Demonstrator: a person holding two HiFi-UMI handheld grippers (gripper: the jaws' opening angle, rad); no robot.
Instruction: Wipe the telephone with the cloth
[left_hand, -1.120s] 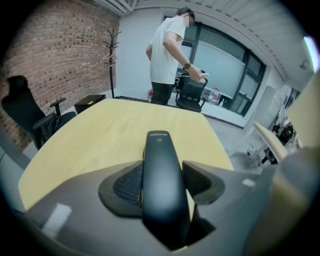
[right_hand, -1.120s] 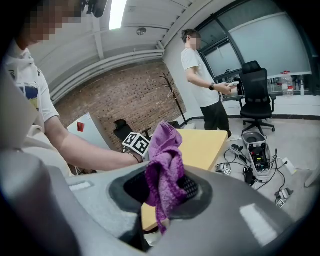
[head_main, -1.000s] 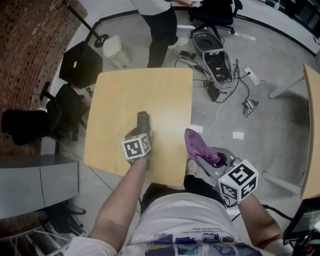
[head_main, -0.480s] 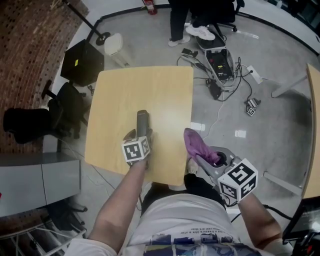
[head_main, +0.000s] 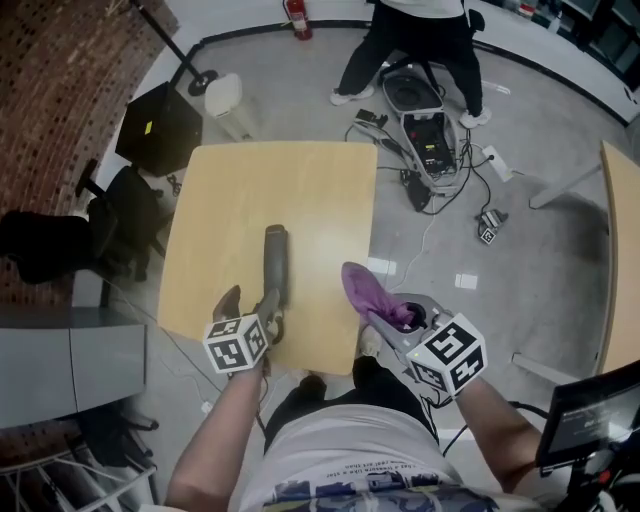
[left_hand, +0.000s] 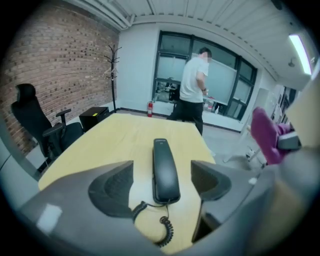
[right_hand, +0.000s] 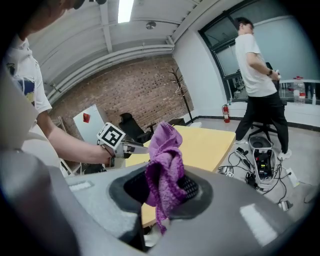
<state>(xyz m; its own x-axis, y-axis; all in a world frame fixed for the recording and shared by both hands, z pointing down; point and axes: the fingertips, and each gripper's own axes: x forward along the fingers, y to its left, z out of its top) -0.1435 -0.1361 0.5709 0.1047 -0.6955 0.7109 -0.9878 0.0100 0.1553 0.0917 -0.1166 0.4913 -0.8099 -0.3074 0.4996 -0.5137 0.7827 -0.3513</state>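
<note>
Telephone handset (head_main: 275, 263) lies flat on the worktop (head_main: 300, 180), toward the near edge, long axis running near to far. Its coiled cord trails off the near end. Left gripper (head_main: 253, 308) sits in line with that axis. Its jaws are opening, with the handset's near end between them and both pads clear of it. Right gripper (head_main: 392, 322) is clamped on the purple cloth (head_main: 363, 288), held upright just past the worktop's near right edge. So the left is nearer, but the cloth is to the handset's right. My read: a short leftward carry, then strokes along the length.
</note>
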